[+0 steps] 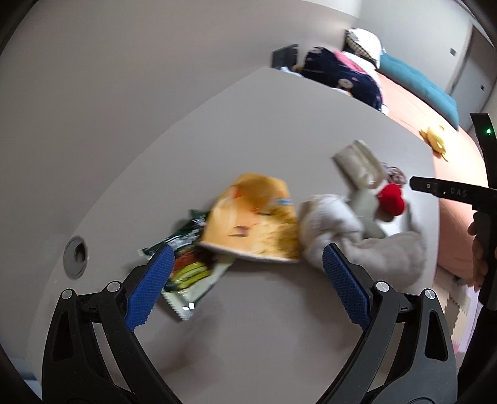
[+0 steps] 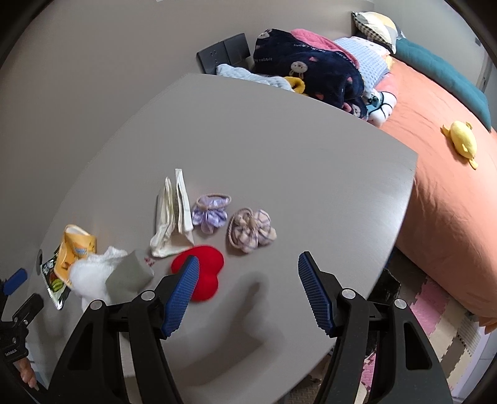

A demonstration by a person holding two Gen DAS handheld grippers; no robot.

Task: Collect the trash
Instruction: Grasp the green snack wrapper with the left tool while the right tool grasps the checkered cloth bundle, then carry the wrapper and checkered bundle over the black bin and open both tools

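Both grippers, left gripper (image 1: pixel 245 258) and right gripper (image 2: pixel 248 279), are hanging wide and empty while we are approaching the yellow snack bag (image 1: pixel 251 223) at centre frame, needing a descent before closing.

A bedroom in a home is shown. Beyond the grey counter (image 2: pixel 279 149), ahead and to the right of the right gripper (image 2: pixel 248 295), a bed (image 2: pixel 435 217) covered in an orange sheet is seen, with a teal cushion (image 2: pixel 441 71), a checked pillow (image 2: pixel 376 26) and folded blankets (image 2: pixel 310 71) piled at its head. A yellow plush toy (image 2: pixel 462 141) is laid on the sheet. Foam floor mats (image 2: pixel 435 317) are spread below the bed.
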